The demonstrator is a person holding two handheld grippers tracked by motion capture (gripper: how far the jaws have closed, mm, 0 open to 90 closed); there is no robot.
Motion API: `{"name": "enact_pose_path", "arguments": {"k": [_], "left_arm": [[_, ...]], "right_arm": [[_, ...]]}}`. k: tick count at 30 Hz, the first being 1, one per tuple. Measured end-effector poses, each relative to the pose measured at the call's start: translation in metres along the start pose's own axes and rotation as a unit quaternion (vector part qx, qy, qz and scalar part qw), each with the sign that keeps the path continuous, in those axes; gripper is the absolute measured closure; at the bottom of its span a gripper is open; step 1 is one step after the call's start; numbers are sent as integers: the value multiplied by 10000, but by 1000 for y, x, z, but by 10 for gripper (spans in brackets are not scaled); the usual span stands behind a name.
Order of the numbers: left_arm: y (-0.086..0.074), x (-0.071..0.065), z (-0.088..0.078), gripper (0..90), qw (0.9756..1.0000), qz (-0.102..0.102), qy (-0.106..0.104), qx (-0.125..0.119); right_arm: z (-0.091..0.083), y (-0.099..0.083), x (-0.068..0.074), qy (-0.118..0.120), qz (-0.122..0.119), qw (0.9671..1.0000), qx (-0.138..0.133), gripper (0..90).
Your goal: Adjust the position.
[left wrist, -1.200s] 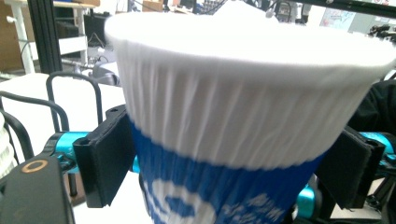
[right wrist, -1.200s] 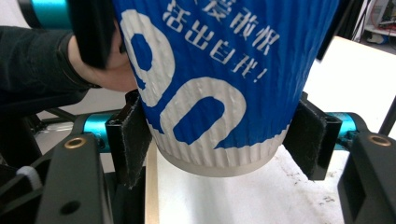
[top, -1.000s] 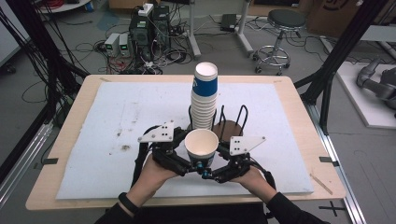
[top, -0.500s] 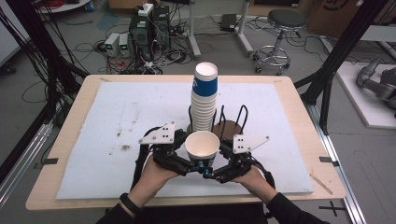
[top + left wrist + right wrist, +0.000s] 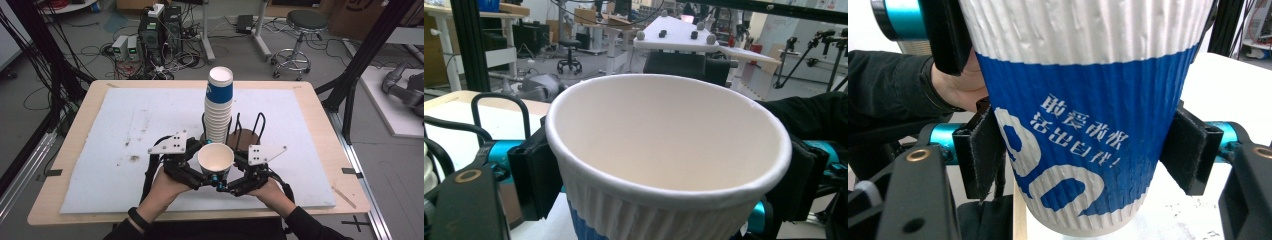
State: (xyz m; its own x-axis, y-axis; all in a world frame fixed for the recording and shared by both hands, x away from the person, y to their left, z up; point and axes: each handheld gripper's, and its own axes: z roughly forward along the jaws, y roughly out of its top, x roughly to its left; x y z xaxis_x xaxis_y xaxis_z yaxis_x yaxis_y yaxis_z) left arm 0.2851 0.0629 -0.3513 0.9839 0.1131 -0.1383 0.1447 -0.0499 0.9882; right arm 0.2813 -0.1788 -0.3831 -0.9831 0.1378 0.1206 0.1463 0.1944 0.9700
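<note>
While clasped at once by left gripper [image 5: 202, 175] and right gripper [image 5: 231, 176], looks like a handover or regrip of the paper cup [image 5: 215, 159]. Upright between both claws, mouth up, just in front of the stack of cups [image 5: 219, 107] in the wire rack [image 5: 260, 125]. On the left: jaws just been opening, yet pads seemingly touching right under the rim, cup between. On the right: just been closing, pads pressed on the blue lower wall. Next, probably: firm up one grip, release the other fully, avoid crushing the ribbed paper.
</note>
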Motion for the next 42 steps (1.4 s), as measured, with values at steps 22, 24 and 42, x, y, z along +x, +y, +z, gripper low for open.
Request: {"name": "enact_pose_path", "arguments": {"k": [22, 24, 42], "left_arm": [[0, 0, -2, 220, 9994, 313, 61, 107], [0, 1, -4, 221, 9994, 312, 89, 96], [-3, 6, -21, 222, 9992, 281, 262, 52]], "right_arm": [[-1, 1, 0, -141, -170, 9997, 106, 245], [-2, 1, -1, -169, -148, 9997, 94, 225], [-44, 5, -11, -579, -162, 9982, 11, 198]]}}
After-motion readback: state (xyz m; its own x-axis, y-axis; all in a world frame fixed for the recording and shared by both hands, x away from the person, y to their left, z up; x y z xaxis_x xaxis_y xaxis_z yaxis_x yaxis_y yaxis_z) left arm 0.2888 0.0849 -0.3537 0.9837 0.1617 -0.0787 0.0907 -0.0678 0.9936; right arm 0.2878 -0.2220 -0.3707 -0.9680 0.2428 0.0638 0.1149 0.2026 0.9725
